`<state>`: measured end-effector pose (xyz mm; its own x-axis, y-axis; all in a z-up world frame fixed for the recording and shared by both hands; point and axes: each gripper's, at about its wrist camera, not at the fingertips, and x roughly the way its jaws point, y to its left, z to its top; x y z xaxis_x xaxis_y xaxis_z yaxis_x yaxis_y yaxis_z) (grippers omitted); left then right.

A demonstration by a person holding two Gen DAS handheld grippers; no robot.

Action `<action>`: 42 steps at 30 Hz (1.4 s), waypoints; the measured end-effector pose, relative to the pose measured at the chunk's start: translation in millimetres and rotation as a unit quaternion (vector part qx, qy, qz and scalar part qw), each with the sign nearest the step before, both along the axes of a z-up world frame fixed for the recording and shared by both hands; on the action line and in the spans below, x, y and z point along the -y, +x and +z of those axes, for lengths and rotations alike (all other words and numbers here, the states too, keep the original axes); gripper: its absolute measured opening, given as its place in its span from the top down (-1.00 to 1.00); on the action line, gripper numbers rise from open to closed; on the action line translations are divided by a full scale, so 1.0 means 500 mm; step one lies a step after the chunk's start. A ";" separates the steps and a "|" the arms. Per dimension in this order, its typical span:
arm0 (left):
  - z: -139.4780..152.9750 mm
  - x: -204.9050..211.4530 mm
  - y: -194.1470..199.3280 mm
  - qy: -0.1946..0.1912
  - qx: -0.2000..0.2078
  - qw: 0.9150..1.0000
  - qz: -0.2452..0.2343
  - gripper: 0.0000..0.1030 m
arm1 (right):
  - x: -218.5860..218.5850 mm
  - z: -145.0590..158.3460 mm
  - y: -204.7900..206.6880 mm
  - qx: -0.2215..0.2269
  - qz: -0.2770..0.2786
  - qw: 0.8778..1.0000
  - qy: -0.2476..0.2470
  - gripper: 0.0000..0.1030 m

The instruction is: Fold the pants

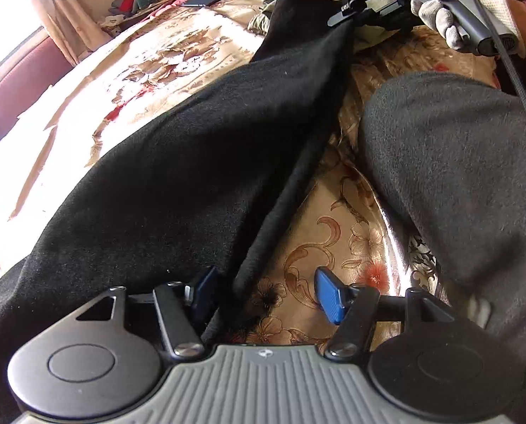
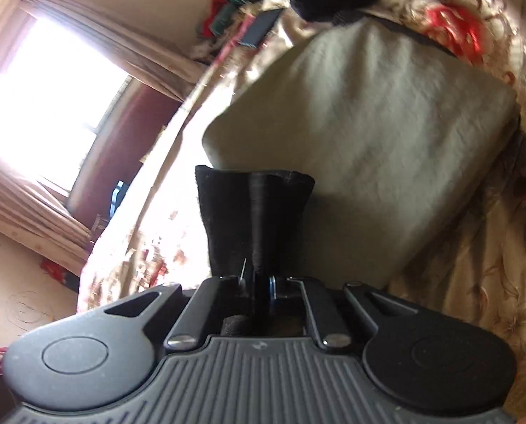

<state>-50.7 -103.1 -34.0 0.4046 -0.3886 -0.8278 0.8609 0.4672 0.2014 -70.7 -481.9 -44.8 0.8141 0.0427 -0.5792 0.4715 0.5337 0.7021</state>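
Floral gold satin bedspread (image 1: 348, 233) under us, with the black fleece pants (image 1: 178, 162) spread across it. Our left gripper (image 1: 266, 293) gapes, fabric edge between. Our right gripper (image 2: 263, 282) pinches a far pant cuff.

Black pants (image 1: 178, 162) – waist end cut off by frame edge.

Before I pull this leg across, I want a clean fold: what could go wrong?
1. The right tool pinches only a narrow bunch of the black pants; it may slip out.
2. The left tool stands open beside the leg's edge, pinning nothing, so the fabric could drag over the floral bedspread.
3. The cable crosses the other leg and might snag.
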 end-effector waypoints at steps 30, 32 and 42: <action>-0.002 -0.053 0.066 0.014 0.038 0.999 0.035 -0.39 | -0.622 -0.005 0.049 -0.014 0.618 0.597 -0.512 0.35; -0.004 -0.047 0.076 0.009 0.047 0.998 0.041 -0.39 | -0.631 -0.013 0.057 -0.011 0.615 0.599 -0.514 0.40; 0.035 -0.077 0.080 -0.071 0.008 0.996 0.058 0.23 | -0.600 0.064 0.070 -0.001 0.589 0.682 -0.434 0.94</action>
